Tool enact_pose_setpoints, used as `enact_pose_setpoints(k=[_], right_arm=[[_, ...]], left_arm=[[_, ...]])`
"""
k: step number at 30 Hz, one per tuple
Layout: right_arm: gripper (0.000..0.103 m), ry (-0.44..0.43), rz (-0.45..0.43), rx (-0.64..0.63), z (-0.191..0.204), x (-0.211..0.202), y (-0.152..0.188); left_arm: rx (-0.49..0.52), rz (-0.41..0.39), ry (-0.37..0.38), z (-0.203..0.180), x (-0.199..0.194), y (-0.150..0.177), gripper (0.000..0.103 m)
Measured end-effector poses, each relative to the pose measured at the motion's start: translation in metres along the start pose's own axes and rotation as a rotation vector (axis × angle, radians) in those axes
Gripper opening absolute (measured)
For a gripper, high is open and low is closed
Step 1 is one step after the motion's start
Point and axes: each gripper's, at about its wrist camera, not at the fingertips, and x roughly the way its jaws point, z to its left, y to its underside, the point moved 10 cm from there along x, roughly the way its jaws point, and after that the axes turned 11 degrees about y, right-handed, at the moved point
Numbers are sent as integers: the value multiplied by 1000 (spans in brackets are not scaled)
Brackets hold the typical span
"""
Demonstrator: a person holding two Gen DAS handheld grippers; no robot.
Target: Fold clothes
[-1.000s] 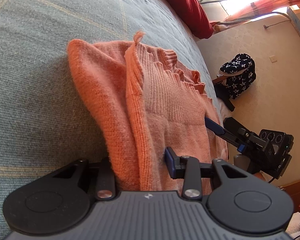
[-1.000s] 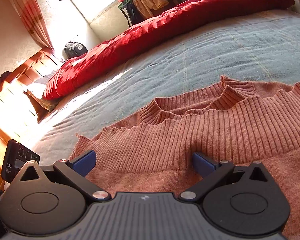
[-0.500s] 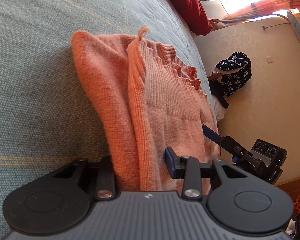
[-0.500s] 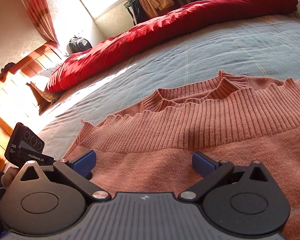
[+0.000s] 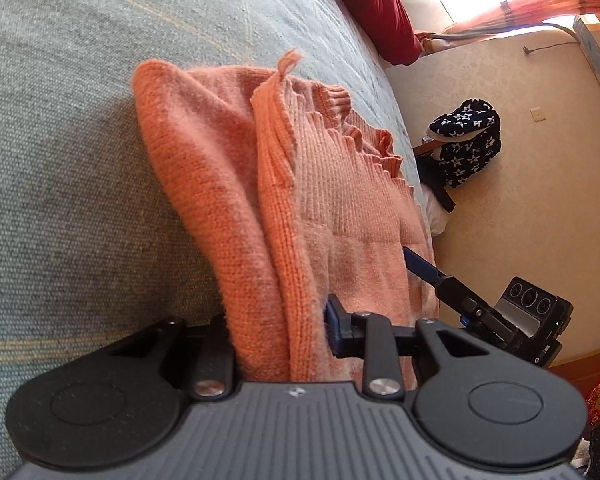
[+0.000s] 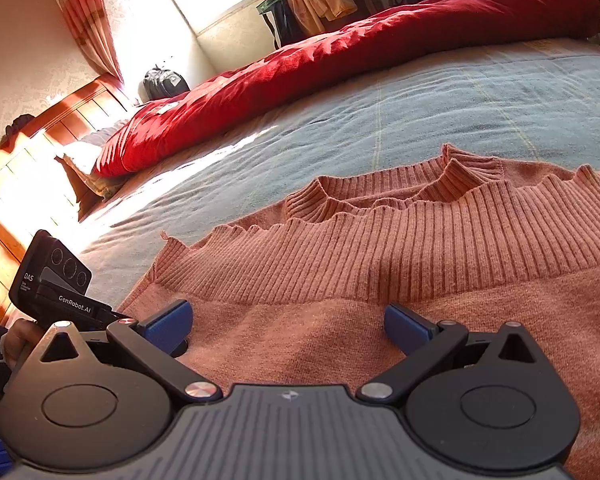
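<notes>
On the grey-blue bed (image 6: 440,96), closing left tongs (image 5: 280,332) pinch the folded sweater (image 5: 260,200); right tongs (image 6: 288,320) gape over it.

Room around the sweater on the bed

The blue-grey bed cover (image 6: 440,108) is left bare beyond the sweater (image 6: 400,248), so that way is open up to the red quilt (image 6: 340,64), which blocks the far side. On one side the way is narrowed by the left gripper (image 5: 280,328); the floor (image 5: 520,208) past the bed edge is partly taken by a starry bag (image 5: 466,140).
</notes>
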Motion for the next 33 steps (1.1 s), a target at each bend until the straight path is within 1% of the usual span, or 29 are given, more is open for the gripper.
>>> enact_pose_setpoints(k=[4, 9, 14, 22, 28, 33], right_arm=[[103, 2, -2, -2, 0, -1, 0], [103, 5, -8, 15, -5, -8, -2], [103, 17, -40, 35, -16, -26, -5], [103, 26, -97, 78, -37, -62, -11], [103, 35, -138, 95, -56, -95, -9], [103, 57, -165, 112, -77, -122, -1]], left_arm=[[22, -29, -51, -8, 0, 2, 24], [24, -58, -84, -13, -4, 5, 23], [49, -77, -76, -30, -7, 3, 23], [104, -100, -61, -76, -4, 6, 22], [130, -111, -55, -119, 12, 4, 22], [128, -130, -51, -145, 30, 9, 23]])
